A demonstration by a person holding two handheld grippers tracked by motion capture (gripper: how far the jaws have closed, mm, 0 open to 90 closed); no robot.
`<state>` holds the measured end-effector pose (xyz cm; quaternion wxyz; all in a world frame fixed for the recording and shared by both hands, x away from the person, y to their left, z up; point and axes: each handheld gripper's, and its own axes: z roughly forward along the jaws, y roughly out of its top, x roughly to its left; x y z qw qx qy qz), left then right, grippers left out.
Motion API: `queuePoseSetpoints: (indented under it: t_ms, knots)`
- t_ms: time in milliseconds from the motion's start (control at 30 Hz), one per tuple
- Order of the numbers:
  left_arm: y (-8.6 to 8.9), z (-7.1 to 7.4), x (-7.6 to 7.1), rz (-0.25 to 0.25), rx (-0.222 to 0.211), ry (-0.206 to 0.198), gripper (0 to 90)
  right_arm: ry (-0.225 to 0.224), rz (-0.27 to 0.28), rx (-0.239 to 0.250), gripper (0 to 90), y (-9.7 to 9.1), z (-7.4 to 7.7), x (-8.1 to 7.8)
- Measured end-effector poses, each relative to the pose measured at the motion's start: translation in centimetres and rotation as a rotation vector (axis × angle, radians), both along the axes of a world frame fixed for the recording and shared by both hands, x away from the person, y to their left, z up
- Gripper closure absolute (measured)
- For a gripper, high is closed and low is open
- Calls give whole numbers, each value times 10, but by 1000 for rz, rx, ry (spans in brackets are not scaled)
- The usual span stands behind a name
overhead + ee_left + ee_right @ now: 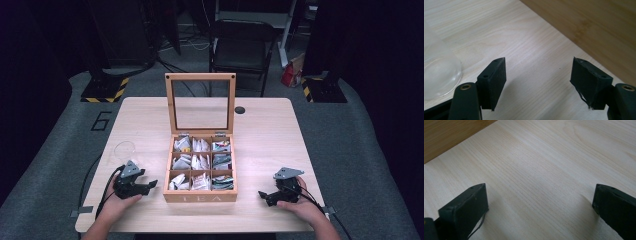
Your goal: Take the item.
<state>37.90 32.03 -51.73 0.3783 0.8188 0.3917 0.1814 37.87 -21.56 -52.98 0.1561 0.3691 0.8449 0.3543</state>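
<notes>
Jaws of the left gripper [537, 82] spread wide, nothing between them, low over bare table [529, 55]. Jaws of the right gripper [540, 207] likewise wide apart and empty above the wood. Left gripper [136, 184] just left of the tea box [200, 196], pointing at its side wall; right gripper [278, 194] a little farther off to the box's right, also aimed at it. Box central on the table, glass lid [200, 102] standing upright, nine compartments filled with tea bags [201, 162]. Clear glass dish [124, 149] left of the box, beyond the left gripper. Folding chair [242, 47] behind the box, past the table's far edge.
</notes>
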Motion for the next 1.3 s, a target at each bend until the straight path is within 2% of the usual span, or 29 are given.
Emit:
queuePoseSetpoints:
  t_ms: [100,133,300,367,467,600,667,700,800,967,1133,1167,1200,1233,1300]
  knots:
    - [0,5,-2,0,-21,16,317,2,-2,2,0,0,0,0]
    - [0,6,-3,5,-22,9,324,0,0,0,0,0,0,0]
    - [2,17,-6,44,-114,27,362,0,0,0,0,0,0,0]
    - [3,20,-7,51,-128,25,372,0,0,0,0,0,0,0]
    - [1,24,-7,54,-125,16,401,0,0,-1,0,0,0,0]
    - [-1,29,-7,21,-93,24,463,0,0,0,0,0,0,0]
    - [-2,31,-6,8,-86,21,473,6,4,-3,0,0,0,0]
    - [-4,31,-7,9,-99,29,484,3,1,0,0,0,0,0]
    - [-4,34,-6,-7,-72,29,530,1,-2,1,0,0,0,0]
    - [-6,37,-4,19,-113,37,549,3,-4,2,0,0,0,0]
    - [-9,42,-2,20,-126,37,550,2,1,0,0,0,0,0]
    - [-9,43,-1,21,-119,20,550,6,4,-3,0,0,0,0]
    - [-10,44,0,21,-121,32,552,4,3,-1,0,0,0,0]
    - [-12,44,1,33,-127,19,555,-2,2,-2,0,0,0,0]
    - [-14,46,2,34,-133,24,556,0,0,0,0,0,0,0]
